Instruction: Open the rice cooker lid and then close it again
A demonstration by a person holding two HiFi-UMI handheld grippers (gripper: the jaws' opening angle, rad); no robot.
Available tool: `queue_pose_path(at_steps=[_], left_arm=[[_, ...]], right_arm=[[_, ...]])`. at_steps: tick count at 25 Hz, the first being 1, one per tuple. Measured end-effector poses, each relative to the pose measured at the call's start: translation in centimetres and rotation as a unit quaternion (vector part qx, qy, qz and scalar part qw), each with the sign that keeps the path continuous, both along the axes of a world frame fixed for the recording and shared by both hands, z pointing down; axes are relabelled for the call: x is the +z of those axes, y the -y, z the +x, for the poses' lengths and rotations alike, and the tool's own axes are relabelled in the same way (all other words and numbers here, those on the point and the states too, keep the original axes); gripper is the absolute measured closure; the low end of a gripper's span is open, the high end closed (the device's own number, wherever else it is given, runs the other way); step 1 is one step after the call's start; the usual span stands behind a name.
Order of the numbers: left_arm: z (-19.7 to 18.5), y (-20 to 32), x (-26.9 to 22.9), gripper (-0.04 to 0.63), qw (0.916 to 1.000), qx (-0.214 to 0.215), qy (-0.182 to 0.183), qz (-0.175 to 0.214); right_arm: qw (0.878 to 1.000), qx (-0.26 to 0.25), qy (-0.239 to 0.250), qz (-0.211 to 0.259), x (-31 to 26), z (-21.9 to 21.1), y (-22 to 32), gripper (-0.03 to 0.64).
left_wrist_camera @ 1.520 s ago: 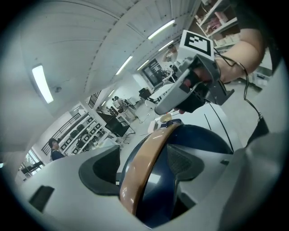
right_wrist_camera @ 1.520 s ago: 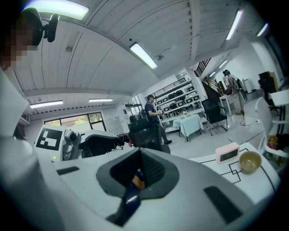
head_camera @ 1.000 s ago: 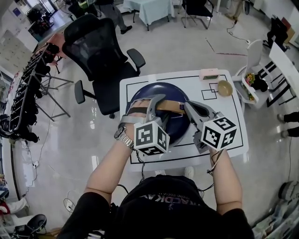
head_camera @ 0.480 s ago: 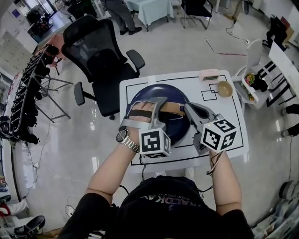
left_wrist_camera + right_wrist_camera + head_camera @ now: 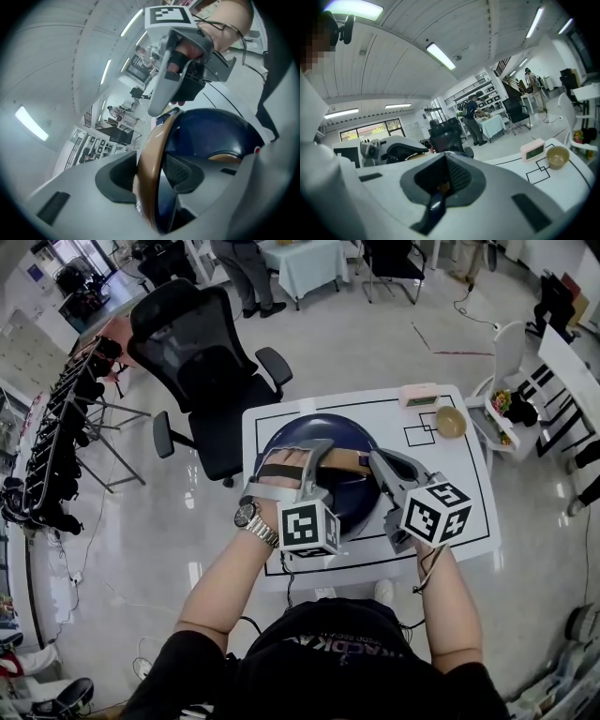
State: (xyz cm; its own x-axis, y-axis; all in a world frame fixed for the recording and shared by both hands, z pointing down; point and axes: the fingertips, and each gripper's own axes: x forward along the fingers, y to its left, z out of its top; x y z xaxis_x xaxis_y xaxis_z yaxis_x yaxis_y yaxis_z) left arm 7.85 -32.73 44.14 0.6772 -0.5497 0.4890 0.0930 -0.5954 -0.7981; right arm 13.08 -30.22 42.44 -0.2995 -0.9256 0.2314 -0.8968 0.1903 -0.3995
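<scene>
Rice cooker [image 5: 333, 432], a dark blue dome with its lid down, sits on the white surface [image 5: 441, 465] directly beneath both tongs. We see that the left tongs [image 5: 157, 176] have just been closing and now pinch the tan handle [image 5: 150, 154] that arches over the dome. The right tongs [image 5: 380, 462], pressed together and empty, sit just to their right, near the handle's end. We judge that the grip should be firm and centred before any lift, so the lid rises evenly.
</scene>
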Motion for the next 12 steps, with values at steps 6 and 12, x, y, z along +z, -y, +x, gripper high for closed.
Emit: queue_pose_path(at_steps=[6, 12], left_arm=[[-0.3, 0.4, -0.8, 0.423, 0.9994, -0.009, -0.023, -0.023], [-1.7, 1.2, -3.1, 0.422, 0.9954, -0.022, -0.073, -0.058]], right_arm=[[0.996, 0.06, 0.019, 0.057, -2.4, 3.4, -1.4, 0.615], [0.992, 0.091, 0.032, 0.083, -4.3, 5.9, -2.3, 0.615]])
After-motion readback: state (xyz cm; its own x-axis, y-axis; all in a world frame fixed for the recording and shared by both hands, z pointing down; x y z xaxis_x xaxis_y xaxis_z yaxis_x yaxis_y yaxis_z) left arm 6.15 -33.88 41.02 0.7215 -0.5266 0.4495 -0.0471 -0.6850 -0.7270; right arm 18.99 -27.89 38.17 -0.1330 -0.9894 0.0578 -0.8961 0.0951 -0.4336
